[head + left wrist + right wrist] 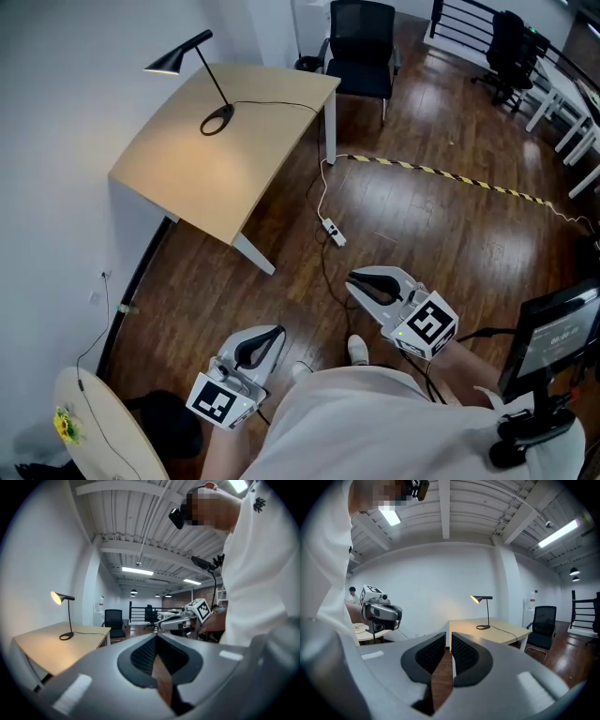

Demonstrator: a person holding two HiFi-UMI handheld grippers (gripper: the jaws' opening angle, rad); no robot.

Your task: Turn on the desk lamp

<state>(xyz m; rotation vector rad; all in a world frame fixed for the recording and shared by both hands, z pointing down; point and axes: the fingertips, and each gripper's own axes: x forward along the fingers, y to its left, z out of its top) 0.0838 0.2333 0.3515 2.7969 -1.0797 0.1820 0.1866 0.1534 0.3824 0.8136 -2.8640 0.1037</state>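
The black desk lamp (214, 86) stands at the back of the light wooden desk (216, 173), close to the white wall. Its shade glows in the left gripper view, where the lamp (69, 617) is far off at the left, and in the right gripper view, where the lamp (488, 613) is right of centre. My left gripper (272, 334) is held low near my body, shut with nothing in it. My right gripper (355, 278) is also shut with nothing in it. Both are well away from the desk, over the wooden floor.
A black office chair (362, 47) stands behind the desk. A white power strip (335, 232) and cable lie on the floor, with a yellow-black striped cable cover (441, 172) beyond. A monitor (553, 337) is at my right, a round table (103, 422) at my lower left.
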